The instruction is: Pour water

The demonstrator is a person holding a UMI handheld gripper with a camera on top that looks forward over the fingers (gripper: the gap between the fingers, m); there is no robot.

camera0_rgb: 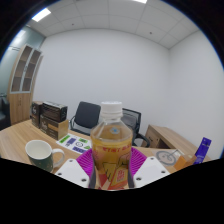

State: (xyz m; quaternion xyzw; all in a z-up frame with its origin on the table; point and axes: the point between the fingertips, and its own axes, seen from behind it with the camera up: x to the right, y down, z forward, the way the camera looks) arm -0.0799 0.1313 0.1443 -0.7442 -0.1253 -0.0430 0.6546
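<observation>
While the counter (20,140) carries a mug (40,154) ahead and to the left of the hand-held gripper (113,172), its fingers are closed on the bottle (111,145), which stands upright between the pads. The white cap (111,110) seems still on, so tilting now gives no water. A loose grip could let the bottle slip.

Bottle (111,146) upright between gripper (111,172) fingers, pads touching both sides; mug (40,154) on table (15,140) left of bottle; office chair (86,117) behind bottle; cabinet (24,85) far left by wall; desk (175,138) right
</observation>
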